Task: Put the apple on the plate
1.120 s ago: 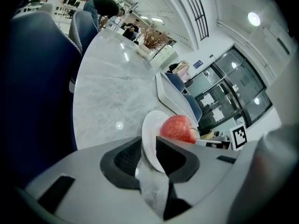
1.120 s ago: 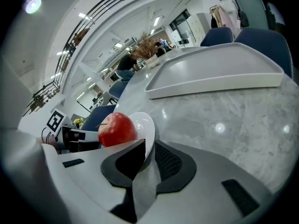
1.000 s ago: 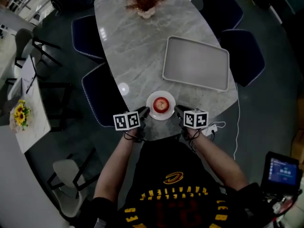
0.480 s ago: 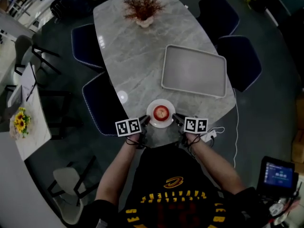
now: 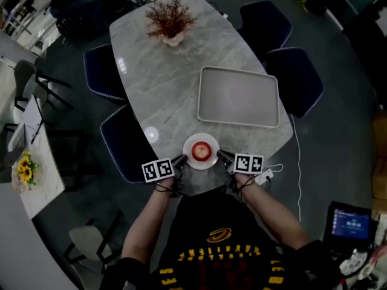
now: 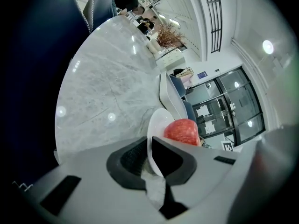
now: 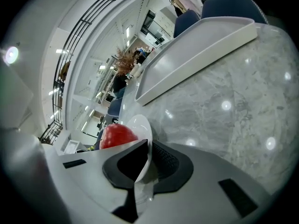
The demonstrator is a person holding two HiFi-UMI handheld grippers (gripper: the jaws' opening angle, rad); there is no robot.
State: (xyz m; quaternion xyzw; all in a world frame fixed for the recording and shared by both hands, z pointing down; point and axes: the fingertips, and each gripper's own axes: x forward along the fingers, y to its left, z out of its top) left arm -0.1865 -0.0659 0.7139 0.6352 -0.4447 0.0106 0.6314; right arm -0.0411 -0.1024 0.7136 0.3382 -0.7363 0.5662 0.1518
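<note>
My left gripper [image 6: 150,146] is clenched on the near rim of a small round white plate [image 5: 211,147]; its own view shows the thin white edge pinched between the two dark jaw pads. My right gripper [image 7: 148,148] is clamped on the opposite side of the same rim in the same way, so I hold the plate from both sides at once. A round red apple [image 5: 200,151] sits in the middle of the plate, between the two grippers and touched by neither. Seen from the head view, the plate is at the near edge of an oval bench of pale grey marble [image 5: 175,83], right in front of my body. I cannot tell whether the plate rests on the bench or is raised just off it. Further along the bench lies an empty rectangular grey tray [image 5: 239,96], well apart from the plate. At the far end stands a light-coloured pot of reddish-brown dried twigs [image 5: 169,23]. Dark blue chairs stand around the bench. As I judge it, the task is as good as finished, since the apple already lies on the plate. What seems left is only to make sure the plate sits flat on the bench and then open both grippers without tipping it.
</note>
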